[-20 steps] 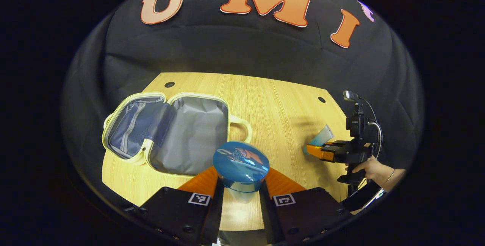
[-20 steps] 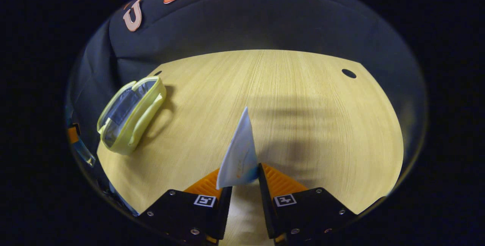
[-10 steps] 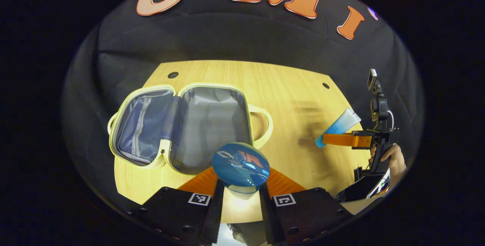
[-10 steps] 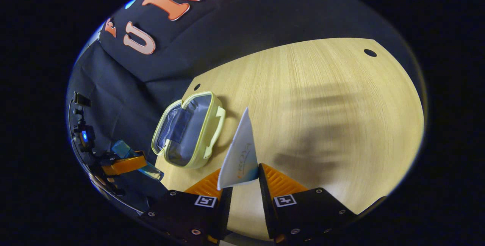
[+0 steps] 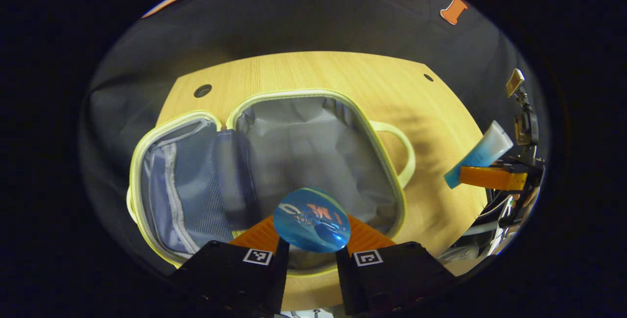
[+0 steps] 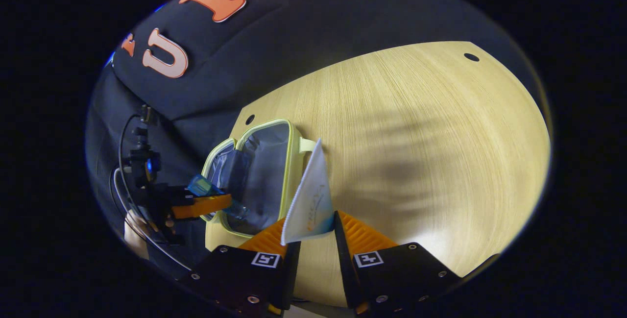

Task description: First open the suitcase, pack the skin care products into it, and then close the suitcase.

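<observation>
While one suitcase (image 5: 313, 156) lies open | left tool (image 5: 307, 239) grips jar (image 5: 311, 219) | right tool (image 6: 310, 239) grips tube (image 6: 309, 200)

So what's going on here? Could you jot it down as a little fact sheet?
Suitcase: open suitcase lying flat on the wooden table, grey lining showing
Left gripper: fingers closed on a blue-capped jar, held over the suitcase
Right gripper: fingers closed on a white and blue tube, beside the suitcase
Packed so far: nothing visible inside
</observation>
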